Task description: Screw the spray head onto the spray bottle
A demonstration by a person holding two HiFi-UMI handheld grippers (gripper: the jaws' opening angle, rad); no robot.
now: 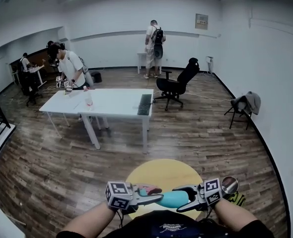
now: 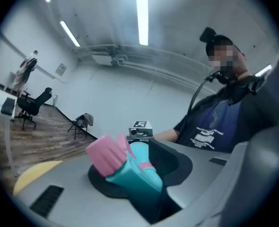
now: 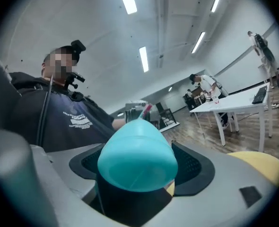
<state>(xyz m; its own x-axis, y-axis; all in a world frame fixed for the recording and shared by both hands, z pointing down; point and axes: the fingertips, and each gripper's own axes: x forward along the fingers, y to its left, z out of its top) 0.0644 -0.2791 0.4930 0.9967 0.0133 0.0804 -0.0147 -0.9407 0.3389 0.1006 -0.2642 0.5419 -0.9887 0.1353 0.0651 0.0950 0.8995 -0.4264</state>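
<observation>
In the head view, the teal spray bottle (image 1: 175,199) lies level between my two grippers, just above a round yellow table (image 1: 162,173). My right gripper (image 1: 184,200) is shut on the bottle's body; in the right gripper view its rounded bottom (image 3: 136,158) fills the space between the jaws. The teal spray head with a pink nozzle (image 1: 148,189) sits at the bottle's left end. My left gripper (image 1: 154,196) is shut on the spray head (image 2: 130,167), which points up and to the left in the left gripper view. The joint between head and bottle is hidden.
A white table (image 1: 111,103) with a black keyboard (image 1: 144,104) stands farther off, a person (image 1: 69,68) working at it. A black office chair (image 1: 179,83) and a folding chair with a garment (image 1: 243,108) stand to the right. Another person (image 1: 154,48) stands by the far wall.
</observation>
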